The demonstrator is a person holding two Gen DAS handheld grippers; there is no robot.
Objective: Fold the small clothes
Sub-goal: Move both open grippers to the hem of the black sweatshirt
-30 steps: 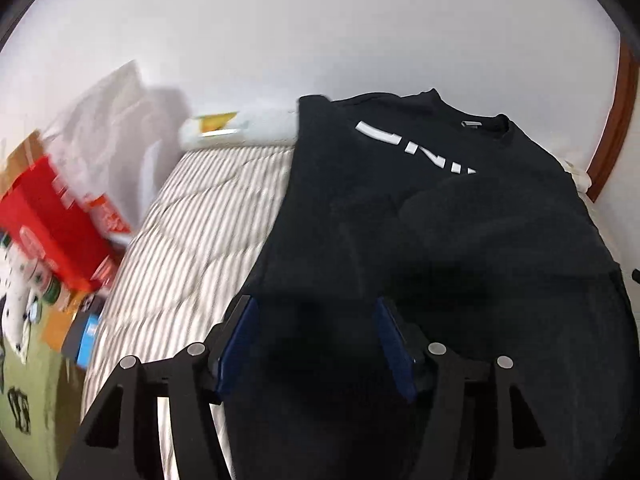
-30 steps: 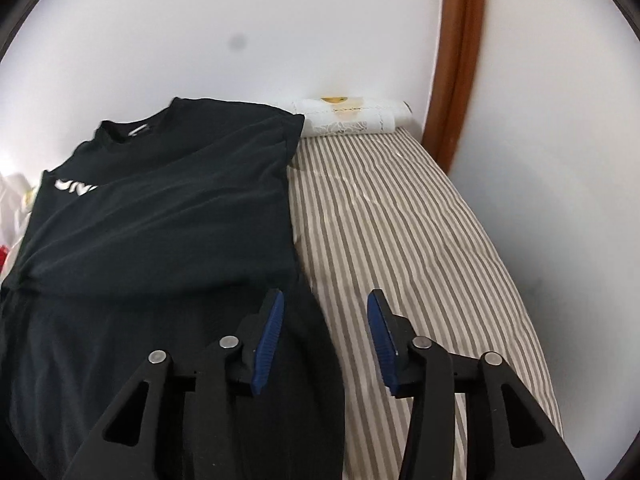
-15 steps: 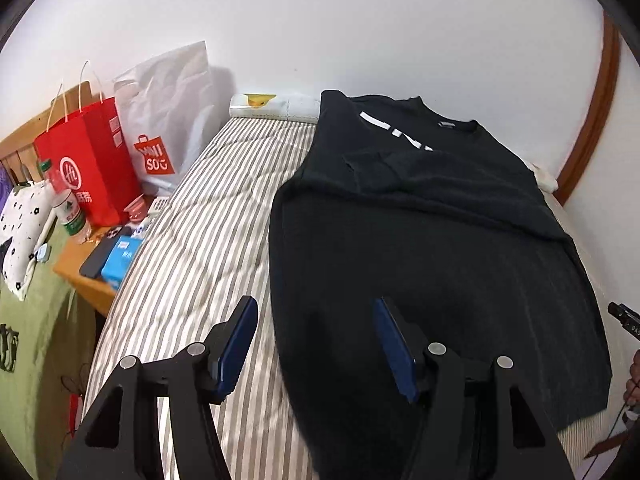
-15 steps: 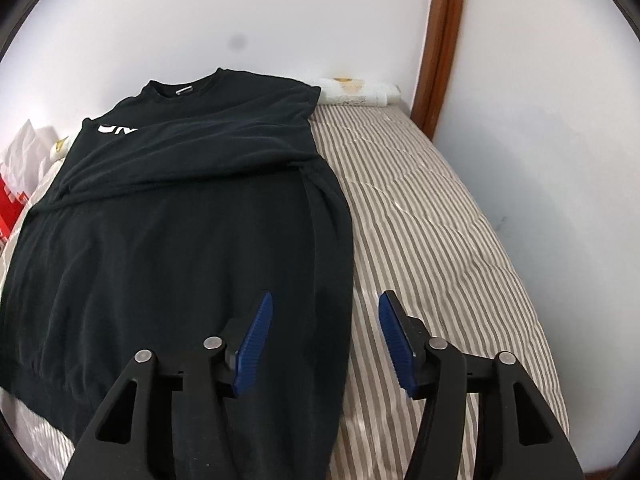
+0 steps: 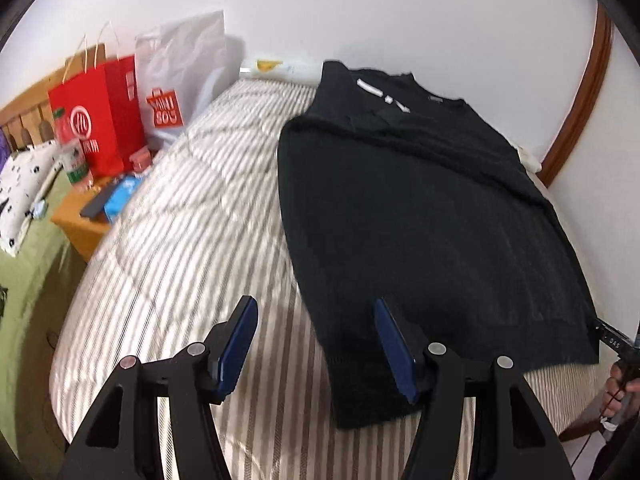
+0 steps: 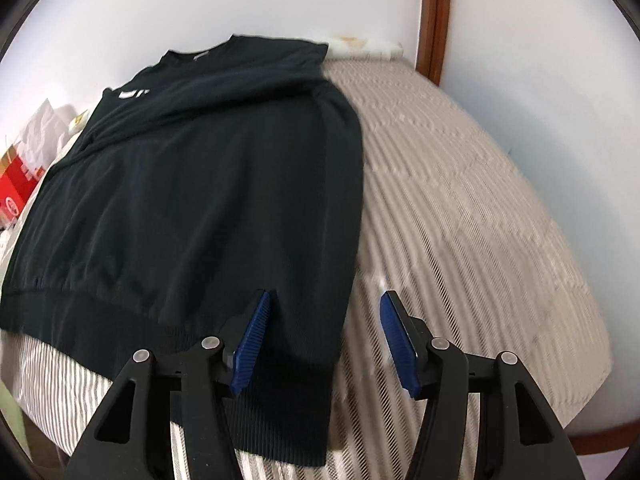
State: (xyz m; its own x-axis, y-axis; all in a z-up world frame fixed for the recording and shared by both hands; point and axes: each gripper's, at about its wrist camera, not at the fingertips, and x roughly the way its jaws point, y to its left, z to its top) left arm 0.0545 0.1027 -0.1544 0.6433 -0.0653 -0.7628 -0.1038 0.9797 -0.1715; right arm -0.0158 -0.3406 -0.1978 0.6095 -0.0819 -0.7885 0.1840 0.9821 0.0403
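Over the sweater [image 5: 420,208] hem | left tongs [image 5: 314,344] angled down, agape, empty | right tongs [image 6: 324,340] likewise, just widened

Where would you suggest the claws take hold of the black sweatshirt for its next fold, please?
Probably at the two corners of the ribbed hem, from the near edge of the striped bed. The black sweatshirt lies flat with sleeves folded in, and the open left claw and right claw each straddle a corner.

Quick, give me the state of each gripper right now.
Left gripper: open, holding nothing, over a hem corner of the black sweater.
Right gripper: open, holding nothing, fingers have just been opening, over the other hem corner.
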